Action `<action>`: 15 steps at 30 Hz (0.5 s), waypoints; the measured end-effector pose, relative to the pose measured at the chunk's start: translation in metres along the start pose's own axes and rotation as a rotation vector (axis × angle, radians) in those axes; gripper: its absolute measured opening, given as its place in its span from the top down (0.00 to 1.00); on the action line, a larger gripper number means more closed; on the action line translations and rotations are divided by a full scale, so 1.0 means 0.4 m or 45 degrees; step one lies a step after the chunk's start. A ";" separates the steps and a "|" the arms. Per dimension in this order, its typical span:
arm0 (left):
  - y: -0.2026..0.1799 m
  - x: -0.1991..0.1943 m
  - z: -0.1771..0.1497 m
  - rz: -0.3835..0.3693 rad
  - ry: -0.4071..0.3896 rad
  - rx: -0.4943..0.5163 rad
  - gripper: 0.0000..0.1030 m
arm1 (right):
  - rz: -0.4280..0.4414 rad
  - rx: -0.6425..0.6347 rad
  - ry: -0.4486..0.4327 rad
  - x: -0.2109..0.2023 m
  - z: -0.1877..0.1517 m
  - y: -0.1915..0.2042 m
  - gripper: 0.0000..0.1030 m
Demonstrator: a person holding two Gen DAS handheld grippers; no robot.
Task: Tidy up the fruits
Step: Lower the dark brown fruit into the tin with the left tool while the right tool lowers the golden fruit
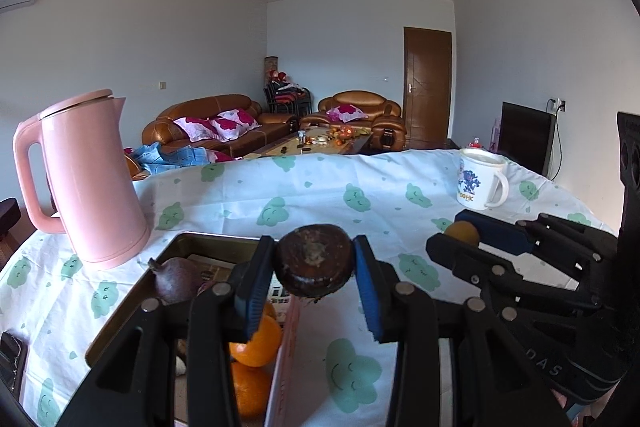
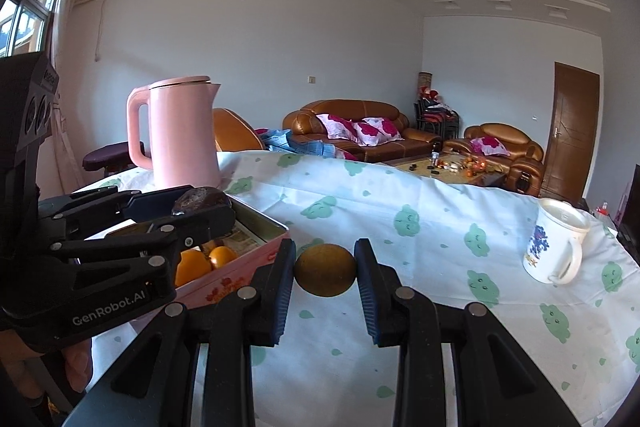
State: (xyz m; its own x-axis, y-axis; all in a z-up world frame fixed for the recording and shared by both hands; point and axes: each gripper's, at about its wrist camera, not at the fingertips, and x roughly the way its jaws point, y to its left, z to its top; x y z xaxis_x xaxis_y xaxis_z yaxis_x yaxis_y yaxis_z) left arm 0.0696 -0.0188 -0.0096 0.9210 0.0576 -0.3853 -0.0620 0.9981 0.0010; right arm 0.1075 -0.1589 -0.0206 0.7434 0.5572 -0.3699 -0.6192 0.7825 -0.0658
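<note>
My left gripper (image 1: 314,269) is clenched on a dark brown, flattish round fruit (image 1: 315,264), held in the air over the right edge of the pink tin box (image 2: 240,269). Two oranges (image 1: 256,341) and a purplish fruit (image 1: 176,279) lie inside the box. My right gripper (image 2: 325,273) is clamped on a small brownish-yellow fruit (image 2: 325,269) above the cloud-print tablecloth (image 2: 440,227), just right of the box. A pink kettle (image 1: 86,183) stands far left, a white mug (image 1: 480,183) far right.
</note>
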 end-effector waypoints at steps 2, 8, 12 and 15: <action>0.012 -0.004 -0.004 0.007 0.002 -0.006 0.60 | 0.011 -0.013 0.001 0.003 0.003 0.014 0.69; 0.046 -0.015 -0.011 0.037 0.005 -0.020 0.60 | 0.037 -0.038 -0.003 0.008 0.016 0.045 0.69; 0.064 -0.029 -0.008 0.061 -0.007 -0.020 0.60 | 0.055 -0.058 -0.008 0.017 0.033 0.063 0.69; 0.077 -0.039 -0.008 0.080 -0.013 -0.017 0.60 | 0.071 -0.076 -0.014 0.019 0.044 0.081 0.69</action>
State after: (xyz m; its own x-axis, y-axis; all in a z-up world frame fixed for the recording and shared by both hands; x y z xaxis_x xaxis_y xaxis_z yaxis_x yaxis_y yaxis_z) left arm 0.0523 0.0109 -0.0064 0.9188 0.1208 -0.3758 -0.1251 0.9921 0.0130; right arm 0.0975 -0.1243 -0.0093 0.7100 0.6024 -0.3647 -0.6731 0.7327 -0.1004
